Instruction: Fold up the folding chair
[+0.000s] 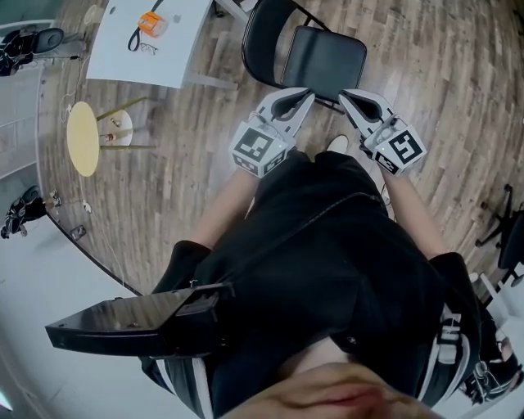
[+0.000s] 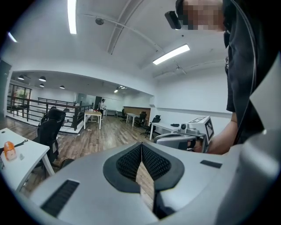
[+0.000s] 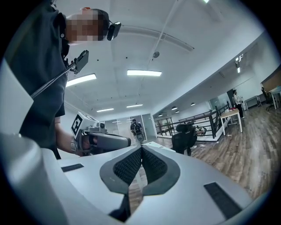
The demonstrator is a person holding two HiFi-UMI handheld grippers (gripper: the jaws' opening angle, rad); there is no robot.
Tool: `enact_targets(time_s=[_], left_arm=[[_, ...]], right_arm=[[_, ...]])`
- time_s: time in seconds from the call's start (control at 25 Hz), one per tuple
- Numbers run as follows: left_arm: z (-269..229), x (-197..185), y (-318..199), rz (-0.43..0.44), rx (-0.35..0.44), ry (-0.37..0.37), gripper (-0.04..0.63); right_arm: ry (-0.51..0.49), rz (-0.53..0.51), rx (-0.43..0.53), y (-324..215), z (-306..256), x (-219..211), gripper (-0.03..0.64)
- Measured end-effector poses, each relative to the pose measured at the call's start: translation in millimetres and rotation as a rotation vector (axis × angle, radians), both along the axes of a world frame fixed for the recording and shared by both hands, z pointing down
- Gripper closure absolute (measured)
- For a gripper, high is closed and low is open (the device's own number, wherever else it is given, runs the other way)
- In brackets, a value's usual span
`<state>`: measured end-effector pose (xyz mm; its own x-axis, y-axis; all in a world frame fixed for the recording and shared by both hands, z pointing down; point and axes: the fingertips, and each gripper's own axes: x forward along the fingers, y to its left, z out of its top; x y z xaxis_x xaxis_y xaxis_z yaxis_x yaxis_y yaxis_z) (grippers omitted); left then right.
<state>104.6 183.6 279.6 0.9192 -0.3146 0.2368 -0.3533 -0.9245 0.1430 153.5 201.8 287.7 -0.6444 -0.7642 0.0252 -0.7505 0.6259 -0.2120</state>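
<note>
Our left claw [image 1: 304, 98] and right claw [image 1: 345, 98] are closed and empty. The black padded metal-framed folding chair [image 1: 327, 54] stands unfolded on the wooden floor [image 1: 434, 65] just ahead, so all the folding is left to do.

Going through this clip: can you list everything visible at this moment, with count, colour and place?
folding chair: one, black, unfolded on the wood floor, just ahead of both grippers
table: one, white, upper left in the head view
orange object: one, on that table
round stool: one, pale yellow top, wooden legs, at the left
office chair: one, black, beside the white table
distant desks: several, far end of the room
left gripper: one, grey, jaws shut, empty
right gripper: one, grey, jaws shut, empty
person's clothing: black, lower head view
</note>
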Motion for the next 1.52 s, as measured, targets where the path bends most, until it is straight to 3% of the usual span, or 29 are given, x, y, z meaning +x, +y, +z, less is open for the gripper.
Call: enact_targets(time_s=[0.44,0.72,1.08,1.32,1.52], left_arm=[[17.0,-14.3,-42.5,0.082,-0.034,0.011,0.589],[22.2,-36.2,-102.6,0.179,-0.054,0.019,0.589],[60.3,-63.5,-176.9,0.26,-0.111,-0.023,0.589],[100.9,-60.3,-206.2,0.213,-0.166,-0.106,0.589],[156.4,-75.3,-257.1,0.077,-0.258,-0.242,0.586]], right_arm=[[-0.012,0.099,-0.053,-39.1,20.3,-17.5,0.607],[-0.003,0.215,-0.099,-88.0,32.1,-36.8,0.607],[0.016,0.344,-0.168,-136.2,67.1,-34.0,0.606],[0.005,0.375,-0.219,-136.9,104.9,-3.6,0.606],[-0.024,0.367,-0.301,-141.6,163.8,33.4,0.606]])
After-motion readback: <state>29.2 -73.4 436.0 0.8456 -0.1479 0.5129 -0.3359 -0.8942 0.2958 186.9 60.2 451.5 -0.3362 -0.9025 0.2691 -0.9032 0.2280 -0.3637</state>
